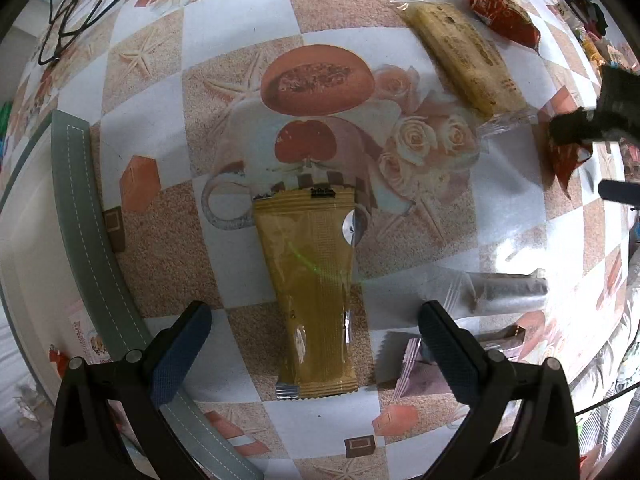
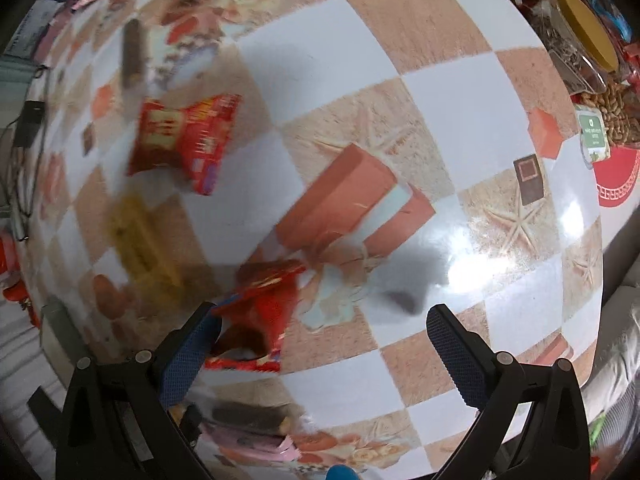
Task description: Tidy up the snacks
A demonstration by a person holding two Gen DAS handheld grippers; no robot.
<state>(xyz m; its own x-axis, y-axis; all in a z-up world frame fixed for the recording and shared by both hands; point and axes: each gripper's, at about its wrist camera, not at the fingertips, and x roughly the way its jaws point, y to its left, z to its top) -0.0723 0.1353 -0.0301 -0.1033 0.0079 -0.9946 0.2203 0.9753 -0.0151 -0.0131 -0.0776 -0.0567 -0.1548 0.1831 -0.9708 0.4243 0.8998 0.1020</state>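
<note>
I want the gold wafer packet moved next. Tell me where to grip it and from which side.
Grip the gold packet across its narrow width at mid-body, coming straight down from above. It lies flat on the tablecloth, its long axis running away from the left tool, whose open jaws already straddle its near end. The long side edges are free; avoid the thin crimped end seals, which would likely slip.

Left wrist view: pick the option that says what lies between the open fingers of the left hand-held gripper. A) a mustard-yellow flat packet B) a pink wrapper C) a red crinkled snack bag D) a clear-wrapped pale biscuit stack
A: the mustard-yellow packet lies lengthwise on the tablecloth, centred between the spread fingers of the left hand-held gripper, which do not touch it.
</note>
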